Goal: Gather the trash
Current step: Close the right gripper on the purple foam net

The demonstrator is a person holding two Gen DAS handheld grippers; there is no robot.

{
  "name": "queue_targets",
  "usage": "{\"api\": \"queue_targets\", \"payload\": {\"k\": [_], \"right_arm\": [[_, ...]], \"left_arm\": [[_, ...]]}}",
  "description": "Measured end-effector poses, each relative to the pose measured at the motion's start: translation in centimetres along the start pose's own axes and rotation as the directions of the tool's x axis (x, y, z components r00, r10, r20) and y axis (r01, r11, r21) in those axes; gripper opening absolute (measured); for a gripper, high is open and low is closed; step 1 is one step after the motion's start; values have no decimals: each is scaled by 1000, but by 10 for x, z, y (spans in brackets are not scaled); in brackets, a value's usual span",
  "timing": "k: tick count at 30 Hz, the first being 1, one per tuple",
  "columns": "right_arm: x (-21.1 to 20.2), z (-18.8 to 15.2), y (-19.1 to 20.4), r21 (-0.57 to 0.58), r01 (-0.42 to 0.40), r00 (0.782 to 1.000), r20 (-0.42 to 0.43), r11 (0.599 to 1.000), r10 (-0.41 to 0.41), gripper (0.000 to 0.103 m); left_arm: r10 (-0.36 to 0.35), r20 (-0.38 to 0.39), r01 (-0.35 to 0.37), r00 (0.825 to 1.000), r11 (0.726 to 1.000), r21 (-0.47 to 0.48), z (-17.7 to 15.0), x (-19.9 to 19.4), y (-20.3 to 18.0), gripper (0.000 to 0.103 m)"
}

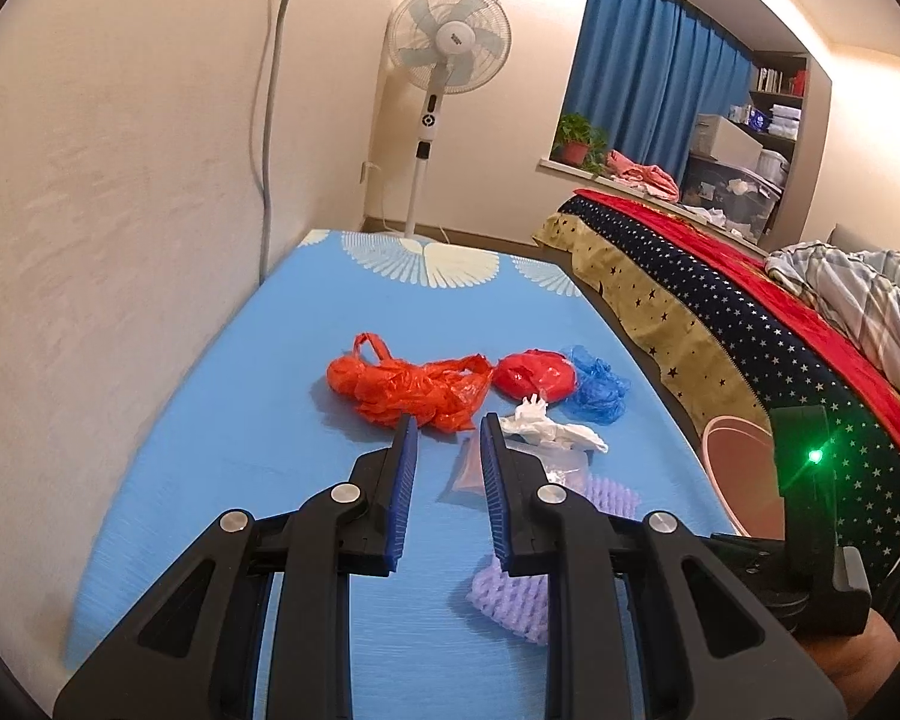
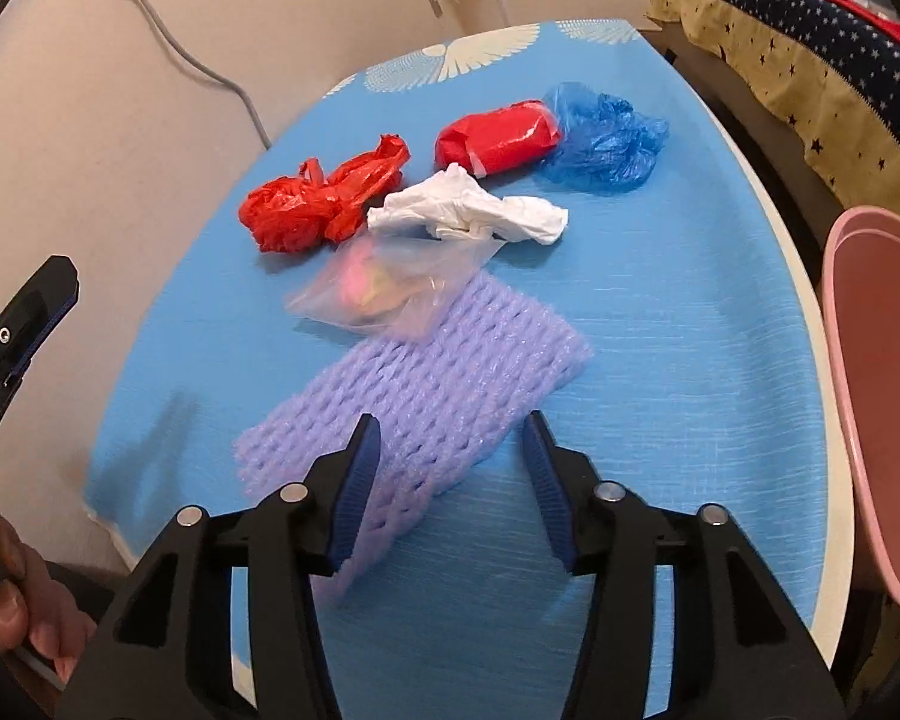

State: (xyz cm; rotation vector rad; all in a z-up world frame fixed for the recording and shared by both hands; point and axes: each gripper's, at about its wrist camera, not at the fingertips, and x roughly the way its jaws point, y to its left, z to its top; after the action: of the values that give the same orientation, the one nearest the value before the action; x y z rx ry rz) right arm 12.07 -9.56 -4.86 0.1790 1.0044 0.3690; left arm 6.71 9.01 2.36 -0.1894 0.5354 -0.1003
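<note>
On the blue tablecloth [image 2: 690, 330] lie a purple foam net [image 2: 426, 396], a clear plastic bag [image 2: 390, 288], a white crumpled bag [image 2: 468, 210], an orange bag [image 2: 318, 204], a red bundle [image 2: 498, 138] and blue plastic [image 2: 606, 144]. My right gripper [image 2: 450, 420] is open just above the net's near end, its jaws astride it without touching. My left gripper [image 1: 447, 420] is open and empty, low over the cloth, pointing between the orange bag [image 1: 408, 387] and the clear bag [image 1: 465, 474]. The foam net [image 1: 510, 600] lies under its right finger.
A pink bin [image 2: 876, 390] stands off the table's right edge. Beyond it is a bed with a star-patterned cover [image 1: 750, 312]. A wall [image 1: 120, 180] runs along the table's left side, and a standing fan [image 1: 450, 42] is past the far end.
</note>
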Motion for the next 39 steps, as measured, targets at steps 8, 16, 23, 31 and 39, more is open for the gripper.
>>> {"api": "queue_targets", "payload": {"k": [8,16,23,31,39], "right_arm": [[-20,4,-20,-5,26,999,37,1000,-25,8],[-42,5,-68,45,131,989,65,990,-134,8],[-37,2,-90,93,82,996,15,992,-83,34],[-33,0,-84,80,79,997,11,994,-80,31],[-38,2,-82,49,86,996,36,995,-88,9]], "left_arm": [[-23,-35,22,999,1000,-15,-8,20,-5,22],[-36,-112,34,993,999,-22,-20,60,-14,22],[-3,-185,-2,983,1000,-23,-30,91,-12,22],[-19,-238,9,971,999,-44,-29,109,-10,22],[-61,-284,49,957,998,-50,-35,114,-11,5]]}}
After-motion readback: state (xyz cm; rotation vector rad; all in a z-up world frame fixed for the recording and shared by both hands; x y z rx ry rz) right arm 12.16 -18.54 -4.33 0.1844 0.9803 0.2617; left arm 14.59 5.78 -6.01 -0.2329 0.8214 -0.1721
